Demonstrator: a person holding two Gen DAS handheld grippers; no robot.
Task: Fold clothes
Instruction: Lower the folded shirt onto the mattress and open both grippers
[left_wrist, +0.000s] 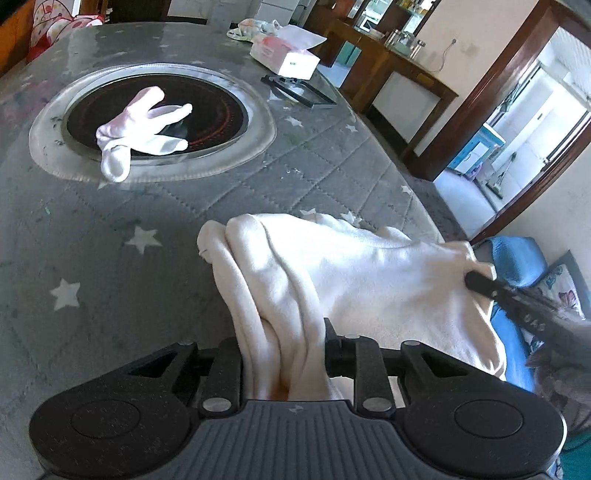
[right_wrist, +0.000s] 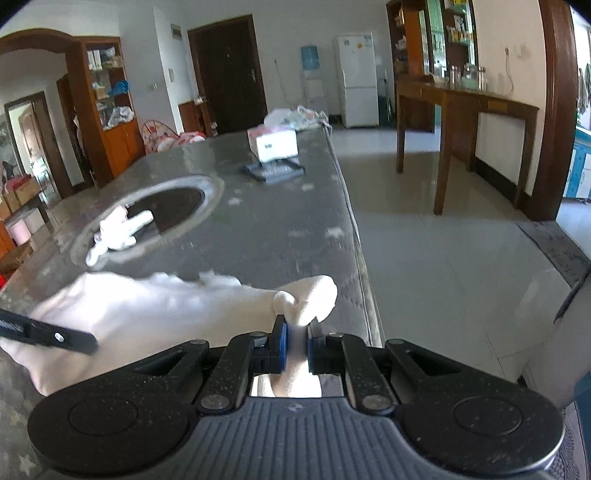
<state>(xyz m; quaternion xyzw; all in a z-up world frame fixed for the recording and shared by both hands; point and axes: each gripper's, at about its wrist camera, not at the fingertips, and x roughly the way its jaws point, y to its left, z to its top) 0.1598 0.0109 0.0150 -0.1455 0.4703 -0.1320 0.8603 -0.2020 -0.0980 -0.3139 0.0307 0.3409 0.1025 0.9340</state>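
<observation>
A white cloth garment (left_wrist: 351, 273) lies bunched at the near edge of the grey star-patterned table (left_wrist: 110, 229). My left gripper (left_wrist: 284, 339) is shut on a thick fold of it, the cloth filling the gap between the jaws. My right gripper (right_wrist: 297, 343) is shut on another bunched corner of the same garment (right_wrist: 147, 310), and its finger shows in the left wrist view (left_wrist: 491, 288) at the cloth's right edge. The left gripper's finger shows in the right wrist view (right_wrist: 48, 334) at the cloth's left side.
A small pale pink and white garment (left_wrist: 140, 125) lies on the round black cooktop (left_wrist: 207, 107) set in the table. A tissue box (left_wrist: 284, 55) and a black tray (left_wrist: 299, 88) sit further back. The table's right edge drops to the tiled floor (right_wrist: 461, 240). A wooden side table (right_wrist: 465, 122) stands beyond.
</observation>
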